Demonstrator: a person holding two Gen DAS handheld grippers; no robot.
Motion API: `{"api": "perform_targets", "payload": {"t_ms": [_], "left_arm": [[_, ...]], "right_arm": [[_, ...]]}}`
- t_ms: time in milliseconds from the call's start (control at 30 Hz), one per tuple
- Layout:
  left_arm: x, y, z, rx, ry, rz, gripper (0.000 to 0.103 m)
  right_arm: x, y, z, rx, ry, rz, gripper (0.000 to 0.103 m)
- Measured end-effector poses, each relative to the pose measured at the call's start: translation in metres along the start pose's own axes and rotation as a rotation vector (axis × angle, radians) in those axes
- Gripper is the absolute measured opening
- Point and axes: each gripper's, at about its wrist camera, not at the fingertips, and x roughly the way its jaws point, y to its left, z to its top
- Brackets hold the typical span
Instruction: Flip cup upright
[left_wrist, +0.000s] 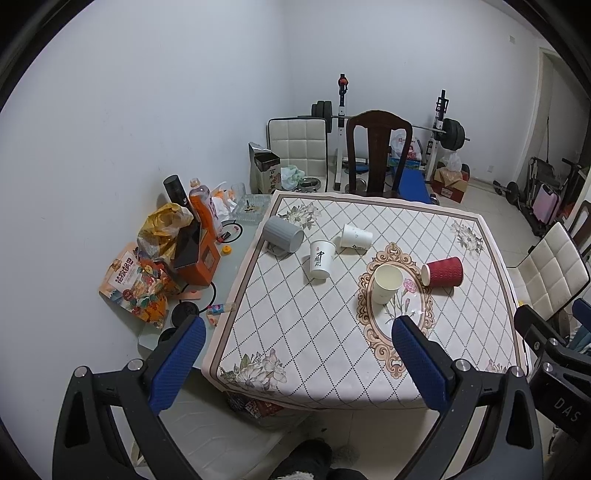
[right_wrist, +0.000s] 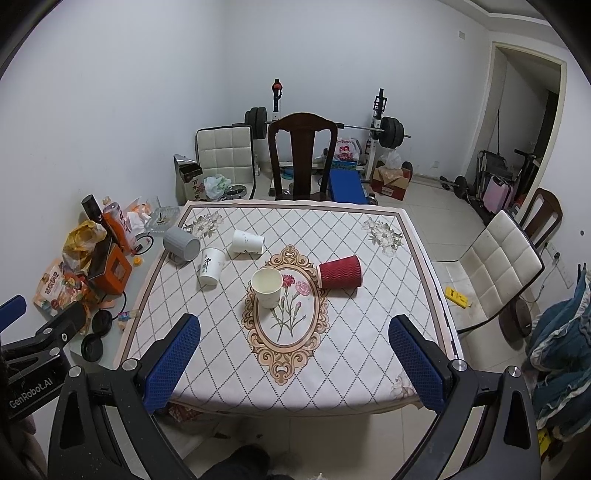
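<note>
Left gripper (left_wrist: 299, 350): jaws wide apart, empty.
Right gripper (right_wrist: 293, 350): jaws wide apart, empty.
Red cup (right_wrist: 340, 272): on its side, ahead of both grippers, well apart.
Writing: "GenRobot.AI" on the left gripper's body.

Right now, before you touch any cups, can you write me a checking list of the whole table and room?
Surface: patterned tablecloth, mostly bare.
Job's things: cream cup upright; red cup, grey cup, plain white cup on their sides; printed white cup tilted over.
Clutter: snack bags, orange box, bottle at left.
Grippers: left gripper and right gripper open, empty.
Cables: black cord.
Surroundings: wooden chair, barbell rack.
</note>
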Motion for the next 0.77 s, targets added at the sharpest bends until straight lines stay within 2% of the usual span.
{"api": "perform_targets", "payload": {"t_ms": [767], "left_arm": [[0.012, 0.000, -0.001, -0.001, 0.008, -0.002, 0.103]], "right_arm": [[0.010, 0.000, 0.004, -0.010, 0.011, 0.018, 0.103]]}}
